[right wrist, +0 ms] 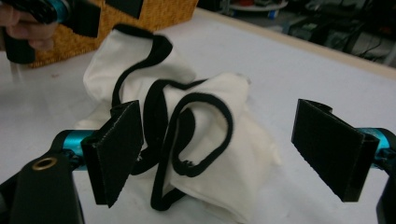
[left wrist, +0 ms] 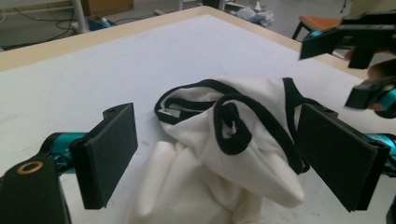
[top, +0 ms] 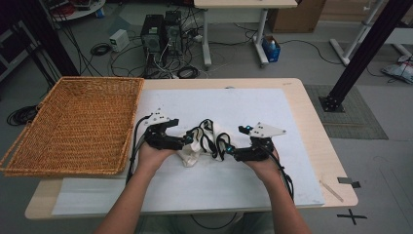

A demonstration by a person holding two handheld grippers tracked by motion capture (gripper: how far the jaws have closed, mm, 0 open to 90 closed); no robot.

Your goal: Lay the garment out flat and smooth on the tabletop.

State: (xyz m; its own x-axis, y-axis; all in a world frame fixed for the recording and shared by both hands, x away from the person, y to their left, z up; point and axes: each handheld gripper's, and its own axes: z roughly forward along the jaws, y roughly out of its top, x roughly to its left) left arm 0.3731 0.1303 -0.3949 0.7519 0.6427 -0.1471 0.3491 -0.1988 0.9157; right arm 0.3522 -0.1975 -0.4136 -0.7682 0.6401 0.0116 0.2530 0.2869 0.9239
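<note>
The left gripper (left wrist: 212, 158) holds its two black jaws wide apart, the pads facing each other across a crumpled white garment (left wrist: 233, 154) with black trim — neither pad presses on the cloth. The garment lies bunched on the white mat (left wrist: 116, 65) that covers the table, with black-edged loops on top of the heap. Beyond the mat runs the table's wooden edge (left wrist: 56, 46). At the upper right, the right gripper (left wrist: 355, 60) hangs near the garment's far side — slightly blurred.
</note>
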